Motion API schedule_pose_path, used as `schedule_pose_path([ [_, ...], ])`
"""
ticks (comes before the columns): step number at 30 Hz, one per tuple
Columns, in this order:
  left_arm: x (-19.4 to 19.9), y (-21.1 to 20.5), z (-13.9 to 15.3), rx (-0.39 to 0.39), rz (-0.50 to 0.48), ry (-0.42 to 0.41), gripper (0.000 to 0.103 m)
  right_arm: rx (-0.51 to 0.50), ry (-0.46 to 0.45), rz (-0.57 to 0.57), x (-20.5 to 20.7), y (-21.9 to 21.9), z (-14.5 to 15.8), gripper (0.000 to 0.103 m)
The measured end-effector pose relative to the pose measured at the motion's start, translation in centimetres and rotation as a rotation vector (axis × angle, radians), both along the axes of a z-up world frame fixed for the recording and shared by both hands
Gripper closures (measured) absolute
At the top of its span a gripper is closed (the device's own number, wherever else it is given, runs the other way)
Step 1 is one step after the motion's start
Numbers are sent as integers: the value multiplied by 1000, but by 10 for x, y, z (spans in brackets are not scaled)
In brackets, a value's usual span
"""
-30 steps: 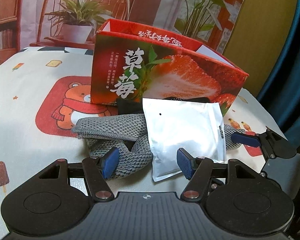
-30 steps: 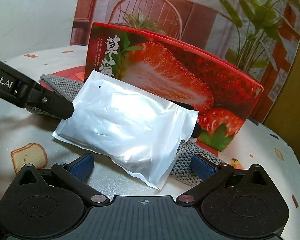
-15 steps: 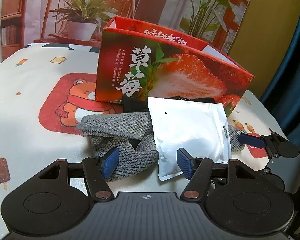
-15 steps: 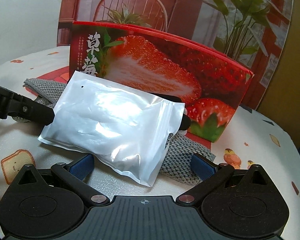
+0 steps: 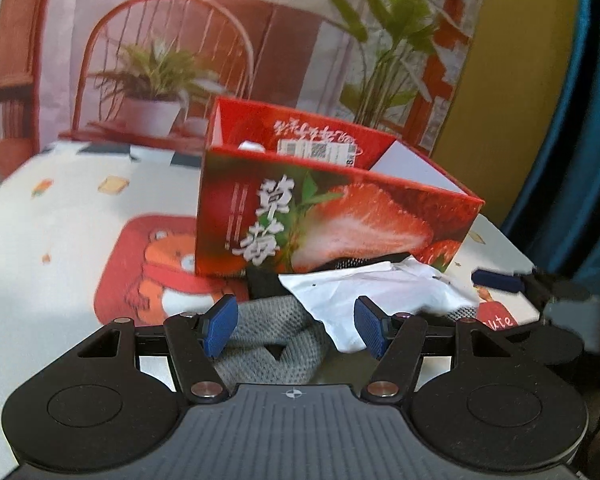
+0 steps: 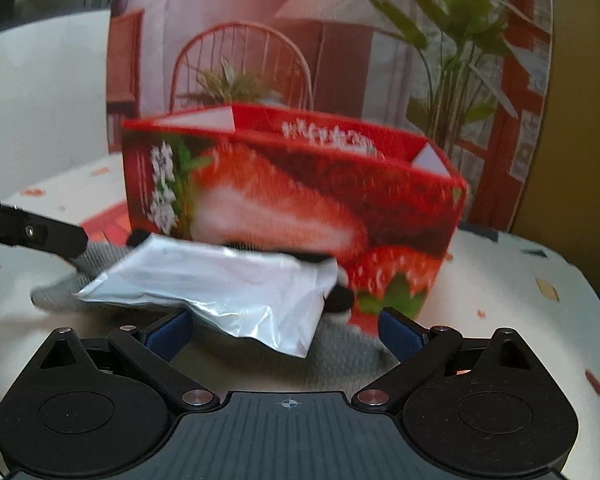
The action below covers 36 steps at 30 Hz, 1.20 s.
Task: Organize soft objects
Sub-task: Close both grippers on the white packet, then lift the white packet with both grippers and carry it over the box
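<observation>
We see one white plastic pouch [image 6: 220,284] lying on a grey knitted cloth [image 5: 272,340], both just in front of one red open-topped box [image 5: 332,220] on a surface covered by a cartoon-print cloth [image 5: 60,208]. Something black [image 6: 340,296] shows between pouch and box; we cannot tell what it is.

The pouch's near corner lies between the jaws of the right gripper [image 6: 286,330], which stand wide and are closing without touching it. The jaws of the left gripper [image 5: 296,326] are partly open around the knitted cloth and the pouch's left corner, and we cannot tell whether they press on either.

The box shows a cut strawberry, white Chinese characters reading "草莓", and a barcode label inside its far wall. A red patch on the cloth reads "ute".
</observation>
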<state>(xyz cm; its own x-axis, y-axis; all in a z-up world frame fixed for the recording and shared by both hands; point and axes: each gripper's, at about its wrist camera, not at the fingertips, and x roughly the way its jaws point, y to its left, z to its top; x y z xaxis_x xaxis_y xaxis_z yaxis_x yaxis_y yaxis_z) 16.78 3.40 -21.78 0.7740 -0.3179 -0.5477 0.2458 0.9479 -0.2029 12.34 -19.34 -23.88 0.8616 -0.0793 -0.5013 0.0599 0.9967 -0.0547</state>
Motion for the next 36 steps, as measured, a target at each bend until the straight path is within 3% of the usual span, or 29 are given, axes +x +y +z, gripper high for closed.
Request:
schedule_pose_path([
  [4, 0, 0, 5, 27, -44, -22, 36, 32, -25, 28, 7, -3, 13, 9],
  [8, 3, 10, 3, -71, -60, 13, 35, 69, -33, 66, 17, -6, 20, 15],
  [10, 3, 9, -1, -84, -65, 20, 34, 62, -23, 91, 23, -5, 22, 16],
  [15, 16, -2, -6, -24, -92, 15, 34, 104, -27, 120, 35, -8, 26, 26],
  [21, 46, 0, -11, -18, -108, 15, 34, 183, -25, 132, 43, -17, 31, 35],
  [26, 61, -5, -14, 9, -189, 9, 34, 231, -14, 137, 43, -24, 30, 37],
  [36, 66, -29, -19, 76, -256, -45, 36, 292, -3, 145, 46, -34, 25, 37],
])
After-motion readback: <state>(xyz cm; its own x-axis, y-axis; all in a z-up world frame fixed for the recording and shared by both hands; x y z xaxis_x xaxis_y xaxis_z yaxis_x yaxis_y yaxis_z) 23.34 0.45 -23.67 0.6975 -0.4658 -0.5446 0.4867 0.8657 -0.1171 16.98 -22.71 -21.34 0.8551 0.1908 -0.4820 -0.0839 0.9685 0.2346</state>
